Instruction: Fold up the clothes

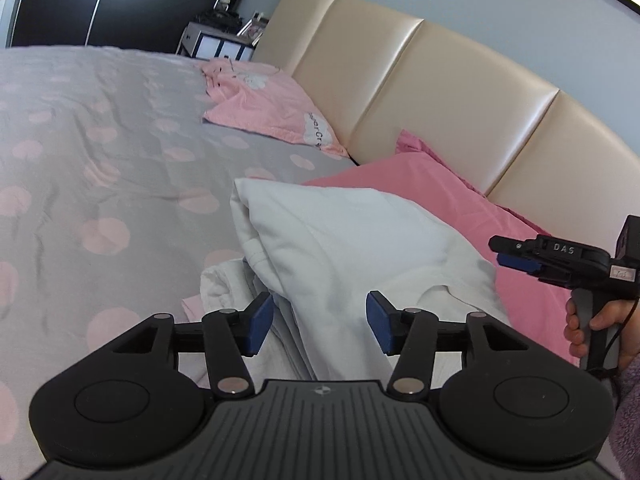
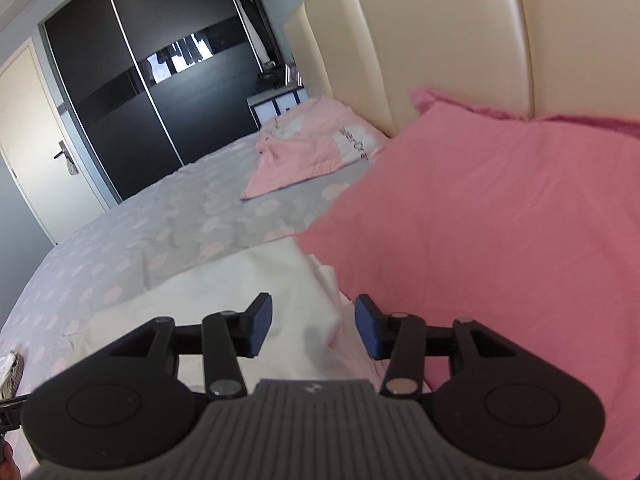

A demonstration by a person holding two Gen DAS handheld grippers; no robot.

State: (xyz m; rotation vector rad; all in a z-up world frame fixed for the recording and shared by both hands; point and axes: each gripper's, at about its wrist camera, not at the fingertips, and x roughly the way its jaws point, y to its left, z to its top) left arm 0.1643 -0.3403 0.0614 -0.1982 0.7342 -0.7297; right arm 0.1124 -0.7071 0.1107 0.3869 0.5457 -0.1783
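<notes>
A white garment (image 1: 352, 240) lies bunched and partly folded on the bed, its far edge resting against a bright pink pillow (image 1: 440, 200). My left gripper (image 1: 320, 322) is open just above the garment's near folds; cloth lies between the blue pads (image 1: 262, 322) but they do not press on it. My right gripper (image 1: 516, 258), held by a hand (image 1: 592, 328), hovers over the pink pillow at the garment's right side. In the right wrist view, the right gripper (image 2: 314, 326) stands open over the edge of the white garment (image 2: 240, 280), beside the pink pillow (image 2: 480, 220).
The bed has a grey cover with pink dots (image 1: 100, 140) and a cream padded headboard (image 1: 420, 88). A pale pink printed cloth (image 1: 272, 108) lies by the headboard. Beyond the bed stand a nightstand (image 1: 216, 42), a dark sliding wardrobe (image 2: 152, 92) and a door (image 2: 36, 140).
</notes>
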